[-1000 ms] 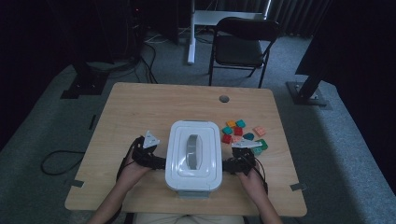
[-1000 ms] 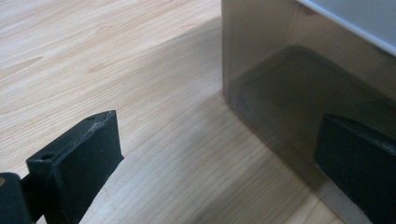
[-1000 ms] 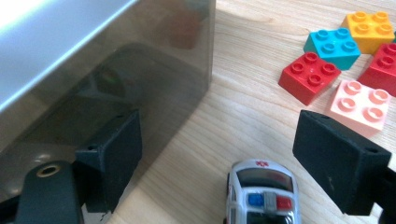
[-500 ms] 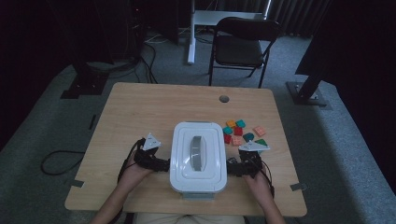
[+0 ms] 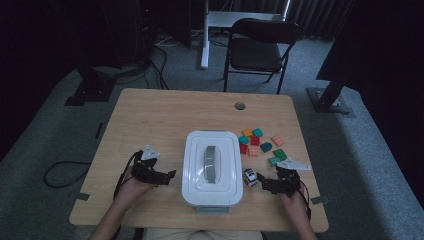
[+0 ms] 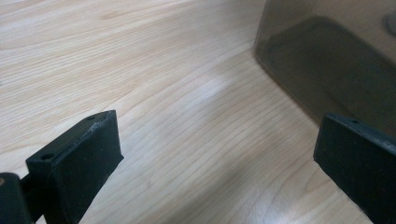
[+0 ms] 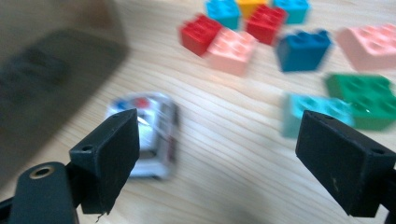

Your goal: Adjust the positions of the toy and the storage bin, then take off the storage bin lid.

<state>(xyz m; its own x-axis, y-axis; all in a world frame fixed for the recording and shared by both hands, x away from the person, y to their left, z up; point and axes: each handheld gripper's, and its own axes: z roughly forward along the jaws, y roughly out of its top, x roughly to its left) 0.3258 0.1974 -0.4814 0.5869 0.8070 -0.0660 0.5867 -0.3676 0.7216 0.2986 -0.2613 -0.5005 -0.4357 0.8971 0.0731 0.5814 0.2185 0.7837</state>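
Toy car [image 5: 249, 177] (white, with red and blue marks) stands on the desk [image 5: 150, 115] toward its near right corner, just beside the white lidded box [image 5: 212, 167]. Right gripper [image 5: 270, 184] is near the car, jaws wide open. Left gripper [image 5: 167, 176], at the box's other side, has its jaws open too. Coloured blocks [image 5: 260, 143] lie behind the car.

- The box [image 5: 212, 170] has a white lid with a grey handle [image 5: 211, 164]; its wall looks dim grey-brown.
- The toy car [image 7: 148, 133] is white with red and blue marks on top.
- The bricks [image 7: 299, 49] are red, pink, dark blue, light blue, teal, green and orange.
- The table [image 5: 160, 120] is pale wood with fine grain lines.
- The left gripper [image 5: 172, 174] and right gripper [image 5: 260, 179] are black, each with a grey plate.
- The chair [image 5: 256, 52] is black.
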